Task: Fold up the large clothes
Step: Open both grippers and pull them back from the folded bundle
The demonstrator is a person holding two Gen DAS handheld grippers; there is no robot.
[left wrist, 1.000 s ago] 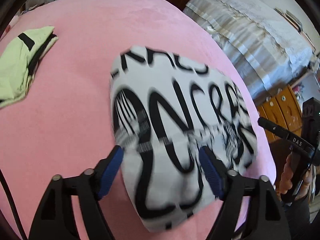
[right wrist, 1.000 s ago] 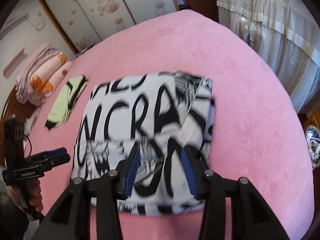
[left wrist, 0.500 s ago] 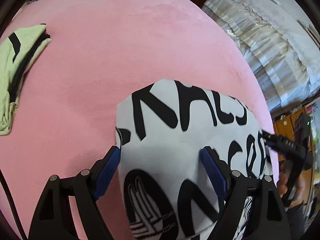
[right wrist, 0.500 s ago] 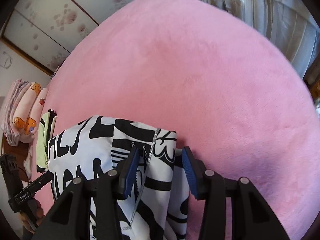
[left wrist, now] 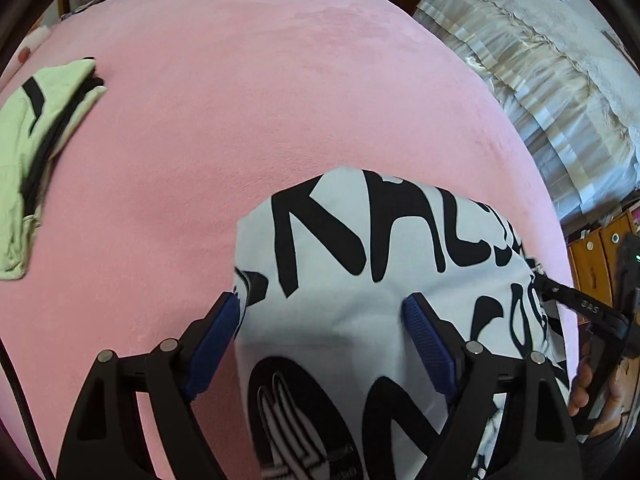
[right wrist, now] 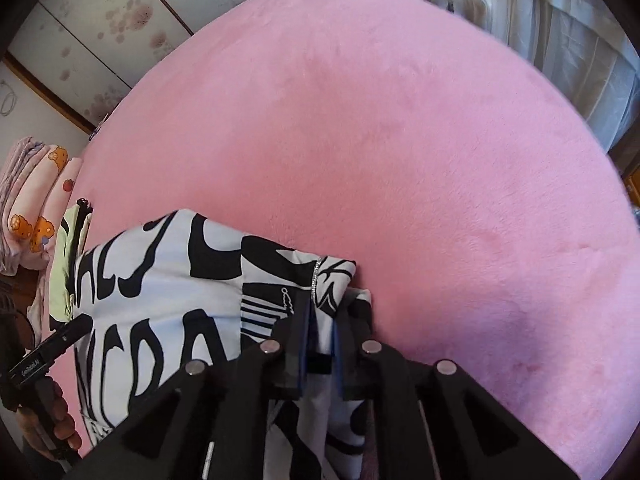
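Note:
A white garment with bold black lettering (left wrist: 360, 280) lies folded on the pink bed cover (left wrist: 240, 100). My left gripper (left wrist: 324, 316) is open, its blue pads straddling the garment's left part just above the cloth. My right gripper (right wrist: 320, 320) is shut on the garment's right edge (right wrist: 328, 276), with cloth pinched between the pads. The garment also shows in the right wrist view (right wrist: 168, 280). The right gripper shows at the right edge of the left wrist view (left wrist: 576, 304), and the left gripper at the left edge of the right wrist view (right wrist: 48, 352).
A folded pale green garment with black trim (left wrist: 36, 140) lies at the bed's left side. Rolled pink bedding (right wrist: 28, 200) sits beyond it. A second bed with a cream cover (left wrist: 540, 80) stands to the right, with wooden drawers (left wrist: 600, 256) below.
Both grippers moved forward over the garment toward its far edge. The right gripper went from open to shut on the garment's right edge. The left gripper stayed open.

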